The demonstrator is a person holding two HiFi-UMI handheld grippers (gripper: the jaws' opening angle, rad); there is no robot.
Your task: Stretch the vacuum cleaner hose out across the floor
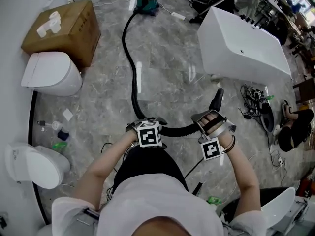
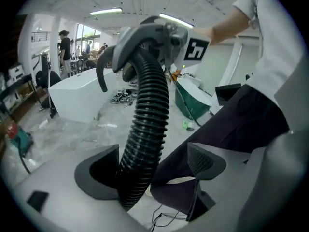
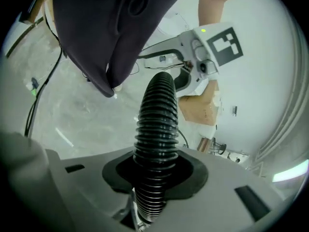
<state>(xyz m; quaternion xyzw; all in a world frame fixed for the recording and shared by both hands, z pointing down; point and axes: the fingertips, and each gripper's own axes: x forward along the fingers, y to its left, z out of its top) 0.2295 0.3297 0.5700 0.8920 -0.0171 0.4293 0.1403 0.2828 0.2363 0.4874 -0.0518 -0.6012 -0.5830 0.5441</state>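
— Where do we have the hose (image 1: 129, 58)?

— It runs from the vacuum cleaner (image 1: 147, 0) at the far end of the room, down over the marble floor (image 1: 167, 68) in one long bend, past the white bathtub (image 1: 243, 45) on one side and the toilet (image 1: 51, 73) and cardboard box (image 1: 64, 28) on the other. Then it curves across in front of our legs, from one gripper to the other.

— And our left gripper (image 2: 152, 166)?

— We have its jaws spread wide. The ribbed hose passes between them and leans against one pad. The other pad stands clear of it with a gap, so we are not clamping anything there.

— The right gripper (image 3: 157, 170)?

— There we do have hold of it. The jaws close round the hose and the dark pads press on its ribs from both sides. The hose comes straight up out of the grip. We hold it near its end, and a short black piece (image 1: 216, 100) sticks out beyond the gripper toward the bathtub.

— Is the hose off the floor between our grippers?

— Yes, that stretch hangs lifted.
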